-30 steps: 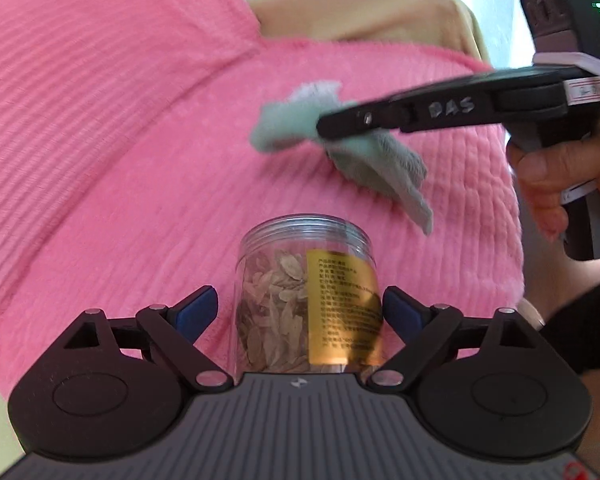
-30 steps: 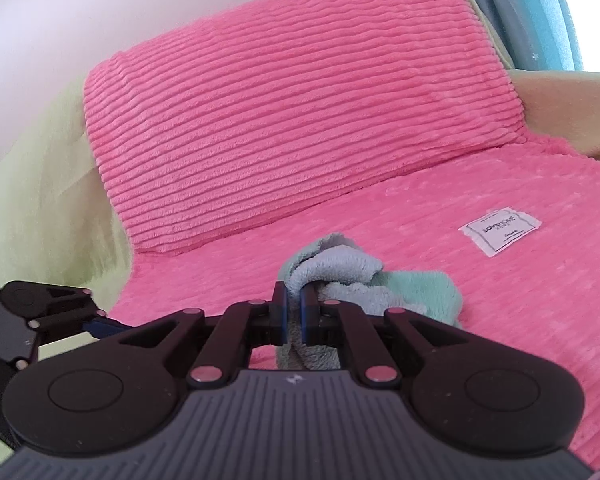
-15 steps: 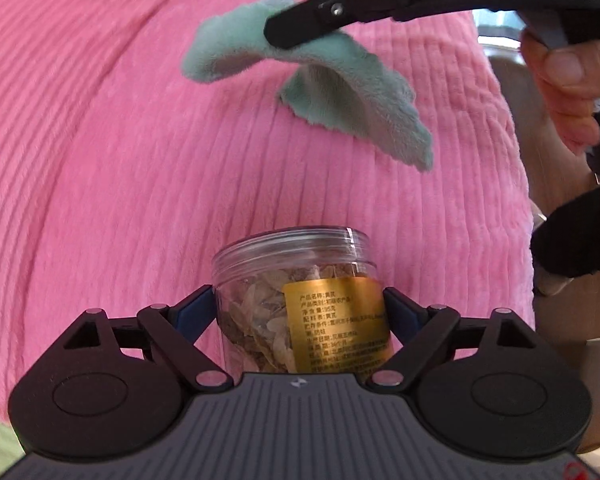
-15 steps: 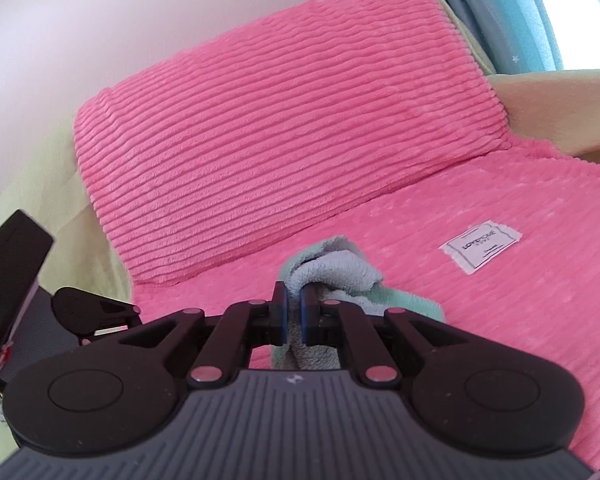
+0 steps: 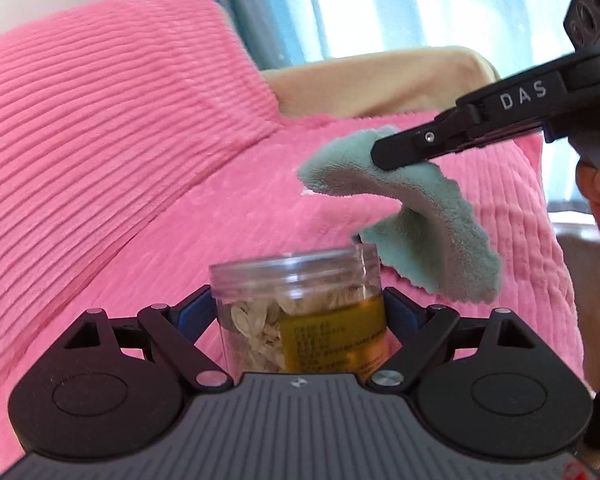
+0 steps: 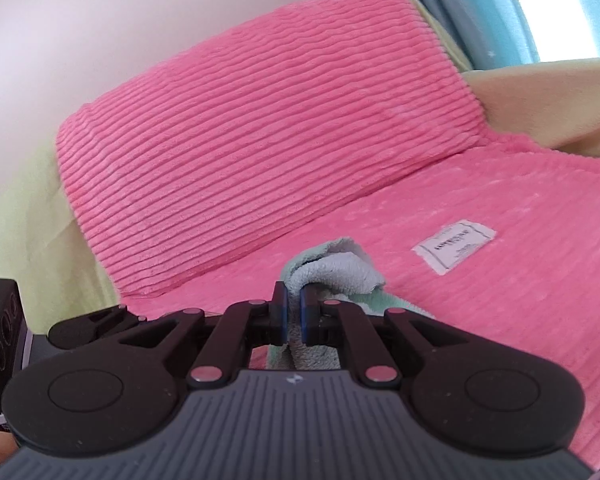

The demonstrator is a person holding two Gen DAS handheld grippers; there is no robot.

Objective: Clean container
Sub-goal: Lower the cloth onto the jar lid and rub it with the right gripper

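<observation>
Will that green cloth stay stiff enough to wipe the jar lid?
Probably not: the cloth droops from the right gripper, so it looks floppy and light. It would likely drape over the jar, held in the left gripper, rather than push.

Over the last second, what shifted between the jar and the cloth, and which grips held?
The teal fleece cloth in the right claw swung closer, its hanging edge now beside the clear plastic jar's lid. Unchanged: the left claw clamps the jar, the right clamps the cloth, above the pink ribbed cushion.

Pink ribbed cushion, blue curtain
</observation>
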